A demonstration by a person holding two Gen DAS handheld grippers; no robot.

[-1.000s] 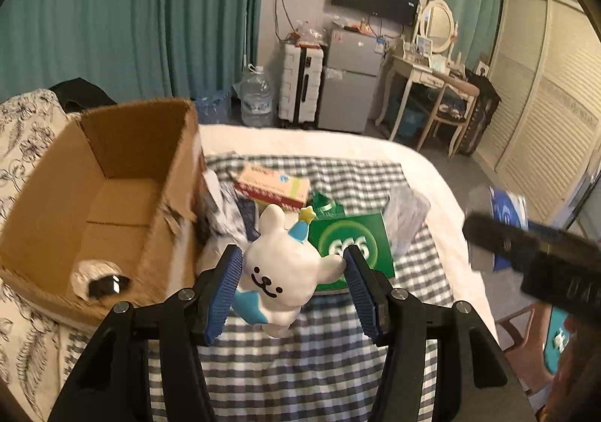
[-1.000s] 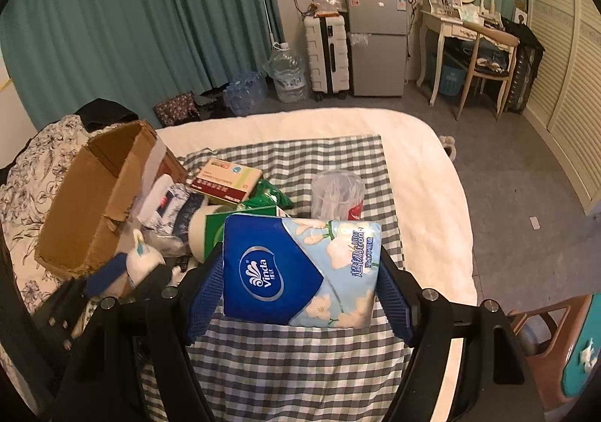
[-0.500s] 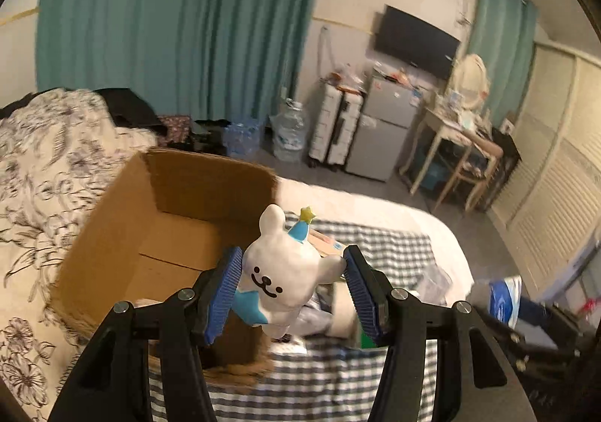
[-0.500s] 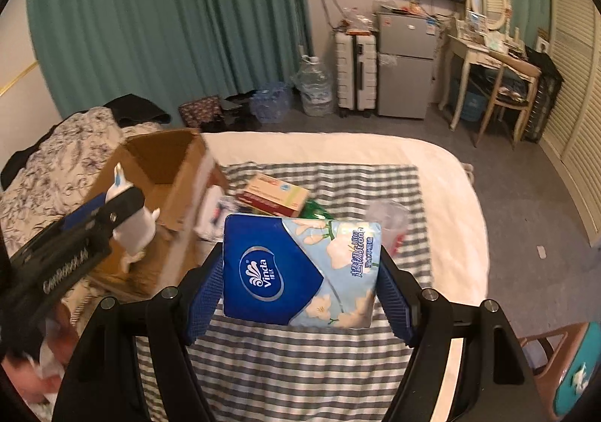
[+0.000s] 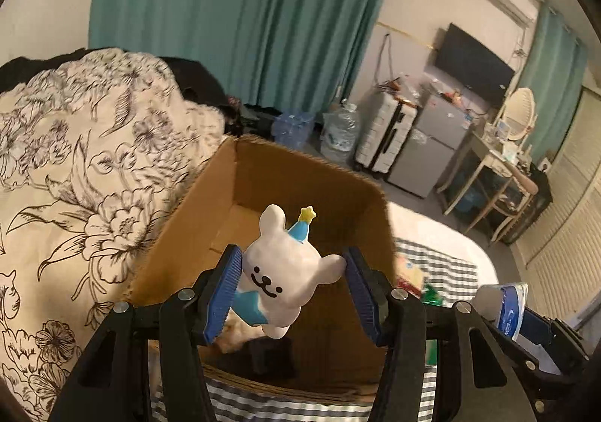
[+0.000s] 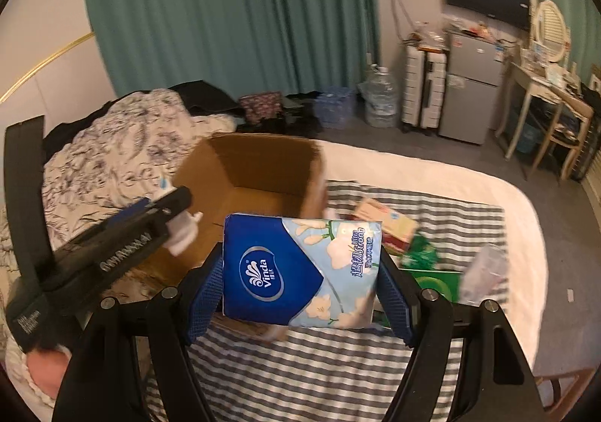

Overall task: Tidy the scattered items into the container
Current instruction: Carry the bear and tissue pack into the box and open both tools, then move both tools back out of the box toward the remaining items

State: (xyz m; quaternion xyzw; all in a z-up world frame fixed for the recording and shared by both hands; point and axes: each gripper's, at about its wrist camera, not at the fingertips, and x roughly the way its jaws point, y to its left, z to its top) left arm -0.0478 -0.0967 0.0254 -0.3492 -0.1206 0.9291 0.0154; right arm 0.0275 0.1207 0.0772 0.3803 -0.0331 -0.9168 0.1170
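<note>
My left gripper [image 5: 291, 285] is shut on a white bear figurine [image 5: 280, 268] with a blue party hat and holds it above the open cardboard box [image 5: 308, 178]. In the right wrist view the left gripper [image 6: 180, 219] reaches over the box [image 6: 259, 166] from the left. My right gripper [image 6: 300, 283] is shut on a blue Vinda tissue pack [image 6: 300, 268], held above the checked cloth [image 6: 319, 377], just right of the box. The tissue pack's end shows in the left wrist view [image 5: 511, 309].
A small carton [image 6: 387, 223], a green packet [image 6: 432, 272] and a clear plastic cup [image 6: 484, 272] lie on the cloth. A dark item [image 5: 270, 354] lies in the box. A floral duvet [image 5: 75, 178] is left of it. Beyond the bed stand suitcases, fridge, dresser.
My left gripper carried the bear left, from over the cloth to above the box opening. My right gripper, still holding the tissue pack, moved closer to the box.
</note>
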